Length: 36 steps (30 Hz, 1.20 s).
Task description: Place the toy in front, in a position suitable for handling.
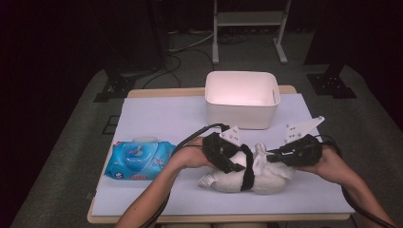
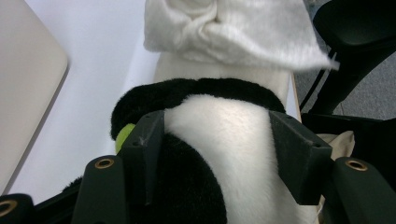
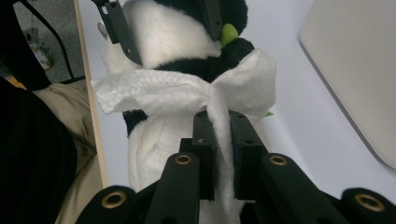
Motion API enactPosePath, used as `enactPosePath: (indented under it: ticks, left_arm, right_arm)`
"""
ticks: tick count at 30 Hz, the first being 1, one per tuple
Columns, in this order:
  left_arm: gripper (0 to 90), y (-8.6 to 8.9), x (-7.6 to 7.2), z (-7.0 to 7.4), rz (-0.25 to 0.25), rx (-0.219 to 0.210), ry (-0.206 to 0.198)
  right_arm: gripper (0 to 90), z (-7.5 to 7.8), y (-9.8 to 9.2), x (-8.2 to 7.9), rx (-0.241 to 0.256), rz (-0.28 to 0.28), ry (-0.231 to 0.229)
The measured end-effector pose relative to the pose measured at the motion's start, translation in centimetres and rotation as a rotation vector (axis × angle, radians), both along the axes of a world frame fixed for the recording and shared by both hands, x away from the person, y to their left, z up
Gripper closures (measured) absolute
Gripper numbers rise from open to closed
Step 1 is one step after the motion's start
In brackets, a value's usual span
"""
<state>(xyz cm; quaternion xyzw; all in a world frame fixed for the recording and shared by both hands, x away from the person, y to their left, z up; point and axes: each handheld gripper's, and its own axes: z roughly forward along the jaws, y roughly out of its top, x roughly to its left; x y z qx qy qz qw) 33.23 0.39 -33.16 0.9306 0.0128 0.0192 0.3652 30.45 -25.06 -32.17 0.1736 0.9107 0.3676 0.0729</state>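
My left gripper point(image 1: 227, 153) clamps its fingers point(image 2: 144, 140) around the black-and-white plush toy point(image 1: 247, 173) lying on the counter point(image 1: 166, 116). My right gripper point(image 1: 285, 154) pinches the white wipe point(image 3: 187, 95) wrapped around it. A white plastic bin point(image 1: 242, 99) stands behind; a blue wipes pack point(image 1: 139, 160) lies left.

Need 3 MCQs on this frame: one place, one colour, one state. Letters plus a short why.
1. Where is the wipes pack?
A. left of the plush toy
B. inside the bin
C. on the floor

2. What colour is the bin?
A. blue
B. white
C. black

3. What does the right gripper hold?
A. nothing, jaws wide open
B. the wipes pack
C. a white wipe

Key:
1 A: in the high view the pack lies on the mat to the left of the plush toy.
2 B: its walls and inside are white.
3 C: its jaws pinch the wipe wrapped round the toy, while the left gripper clasps the toy's body.
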Motion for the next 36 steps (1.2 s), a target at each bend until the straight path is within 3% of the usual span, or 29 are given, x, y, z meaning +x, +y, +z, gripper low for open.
enactPosePath:
  ticks: [6,11,24,36]
  left_arm:
    - [37.9,0.0,0.1,0.0,0.0,-0.007,0.007]
    - [34.9,0.2,0.3,-0.2,0.012,-0.023,0.024]
    - [27.4,0.7,-0.2,0.3,0.034,-0.051,0.014]
    - [25.7,3.1,0.1,0.8,0.083,-0.069,0.014]
  right_arm:
    - [81.6,-0.1,1.7,0.8,0.008,0.036,0.015]
    - [81.7,-0.7,3.4,1.1,-0.022,0.063,0.026]
    - [81.7,-1.2,2.7,1.2,-0.014,0.058,0.039]
    - [81.7,-1.2,2.3,1.1,-0.024,0.05,0.035]
